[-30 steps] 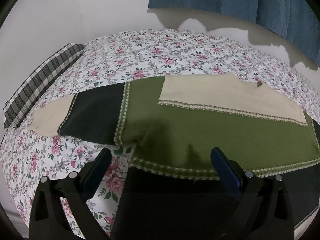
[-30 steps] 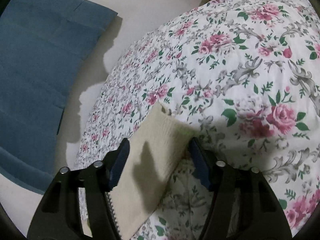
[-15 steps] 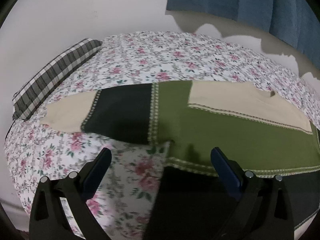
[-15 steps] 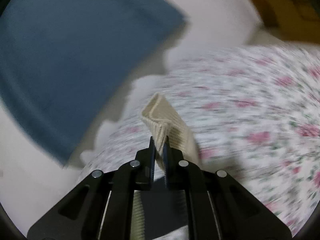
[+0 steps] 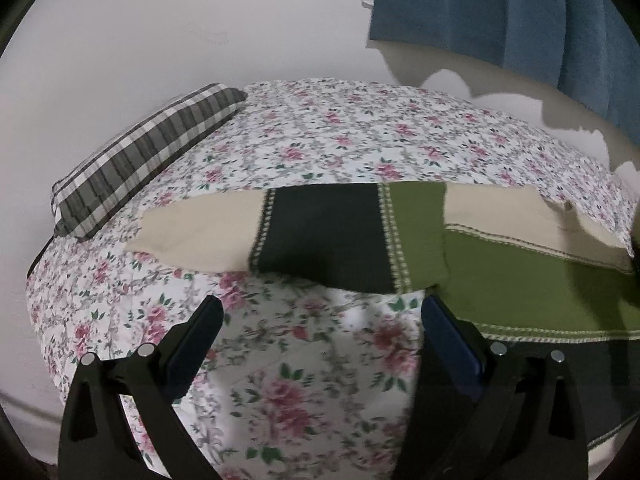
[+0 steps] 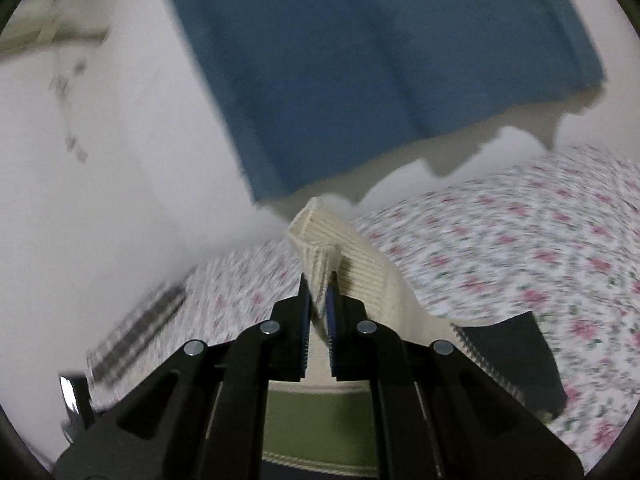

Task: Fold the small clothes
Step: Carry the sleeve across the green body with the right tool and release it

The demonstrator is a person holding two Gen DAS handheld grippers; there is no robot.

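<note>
Floral bedspread [image 5: 320, 140] covers the bed that carries the work. On it I see the sweater [image 5: 500, 280], banded in cream, dark and green, lying flat across the near right part of the bed, one sleeve [image 5: 280, 236] stretched toward the left edge. My right hand-held gripper [image 6: 318, 300] is clamped on the cream cuff [image 6: 320, 236] of the other sleeve, lifted off the bed. My left hand-held gripper [image 5: 320, 320] hangs above bare bedspread just beside the sweater, jaws apart. A plaid pillow [image 5: 148, 156] lies at the far left corner; a blue curtain [image 5: 500, 12] hangs behind.
</note>
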